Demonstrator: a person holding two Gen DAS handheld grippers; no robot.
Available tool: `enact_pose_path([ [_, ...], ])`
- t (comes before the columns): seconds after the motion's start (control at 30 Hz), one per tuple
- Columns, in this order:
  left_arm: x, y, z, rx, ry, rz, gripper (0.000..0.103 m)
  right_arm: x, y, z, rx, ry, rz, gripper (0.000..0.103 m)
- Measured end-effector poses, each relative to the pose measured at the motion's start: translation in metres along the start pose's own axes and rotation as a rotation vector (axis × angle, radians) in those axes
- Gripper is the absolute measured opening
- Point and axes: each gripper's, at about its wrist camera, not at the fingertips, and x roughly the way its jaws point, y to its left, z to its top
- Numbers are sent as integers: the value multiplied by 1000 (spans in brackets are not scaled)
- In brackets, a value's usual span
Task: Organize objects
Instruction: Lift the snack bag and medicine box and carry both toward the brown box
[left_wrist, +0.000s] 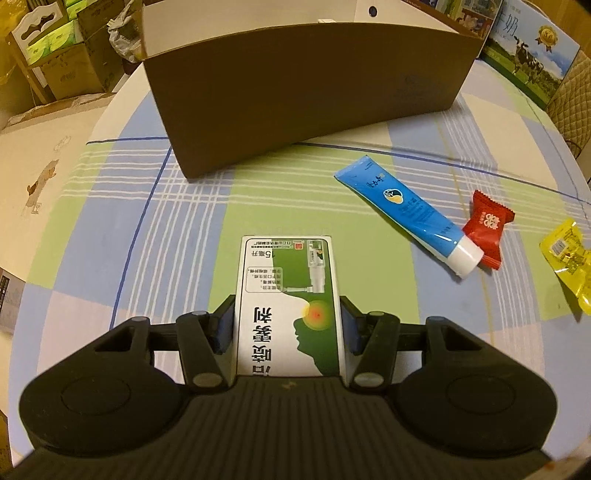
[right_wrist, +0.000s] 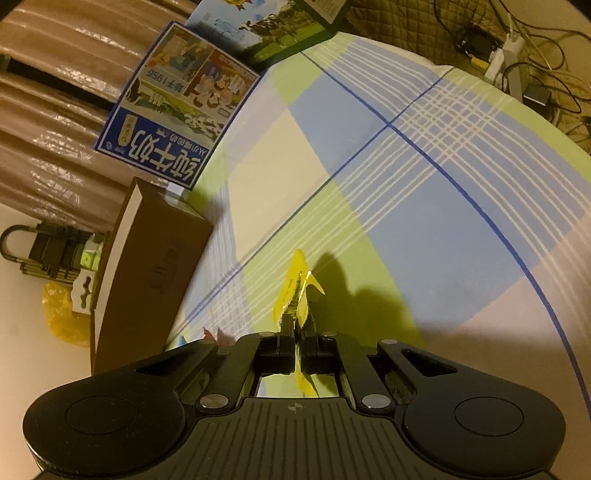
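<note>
My left gripper (left_wrist: 288, 315) is shut on a white and green medicine box (left_wrist: 286, 280), held flat just above the checked tablecloth (left_wrist: 110, 229). Ahead stands an open brown cardboard box (left_wrist: 295, 96). To the right on the cloth lie a blue tube with a white cap (left_wrist: 402, 206), a red candy (left_wrist: 487, 229) touching the cap, and a yellow packet (left_wrist: 567, 258) at the frame's edge. In the tilted right wrist view my right gripper (right_wrist: 297, 325) is shut on a yellow packet (right_wrist: 295, 284) above the cloth, with the cardboard box (right_wrist: 147, 277) to its left.
Milk cartons (left_wrist: 532, 55) (right_wrist: 173, 110) stand behind and beside the cardboard box. Stacked boxes and a wooden stand (left_wrist: 55, 48) sit off the table's left edge. Cables and a power strip (right_wrist: 517, 55) lie beyond the far edge in the right wrist view.
</note>
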Motion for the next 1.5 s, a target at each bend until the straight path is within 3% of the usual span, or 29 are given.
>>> enact_pose_path([
  [0.1,-3,3,-2,-15,1,-3,51,2,1,-1,-9,8,0,2],
  [0.23,-6,6,-4,-29,2,1,51,16,5,-3,-61,46,-81,24],
  [0.37,-8,9,-6,-36,3,2,51,30,-2,-11,-53,45,-61,24],
  [0.57,-9,13,-7,-40,4,7,51,42,-12,-8,77,28,15,25],
  [0.77,-7,15,-7,-35,6,10,51,48,-11,-4,135,-21,21,24],
  [0.87,-4,17,-5,-37,11,9,51,51,-14,-2,175,-28,27,18],
  [1.1,0,18,-2,-40,19,6,51,46,-11,-1,158,-31,15,18],
  [1.5,-12,16,6,-50,-12,-14,51,19,13,6,126,-35,90,18],
])
